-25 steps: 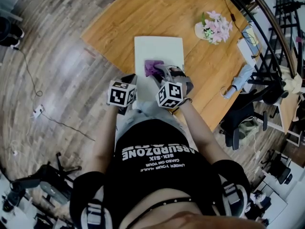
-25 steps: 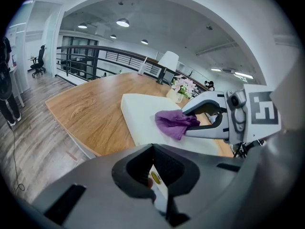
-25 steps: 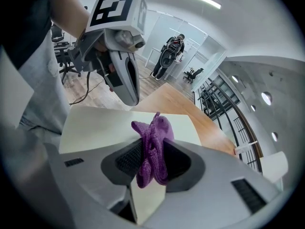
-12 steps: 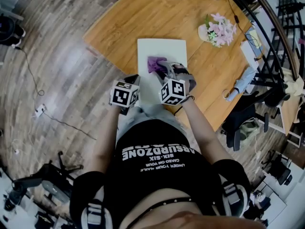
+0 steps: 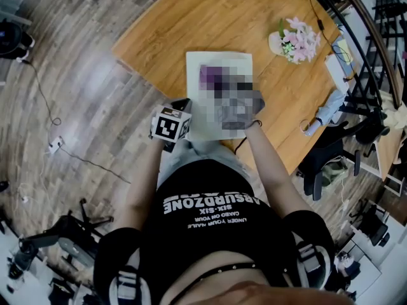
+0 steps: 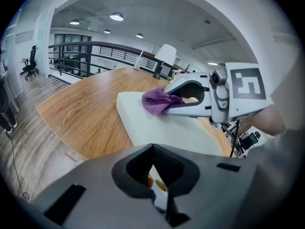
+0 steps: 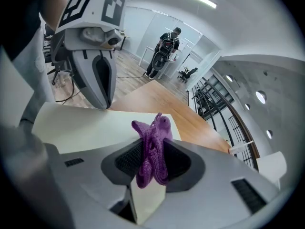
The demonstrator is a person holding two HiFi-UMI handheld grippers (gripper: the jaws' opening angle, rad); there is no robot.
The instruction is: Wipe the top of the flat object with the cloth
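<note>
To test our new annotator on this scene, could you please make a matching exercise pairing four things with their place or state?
Things:
1. purple cloth
2. white board
3. left gripper
4. pink flowers

Place or state:
a. jaws together
b. lying flat on the wooden table
c. pinched between the jaws of the right gripper
d. standing on the table to the right of the board, apart from it

Pairs: 1-c, 2-b, 3-a, 4-d
</note>
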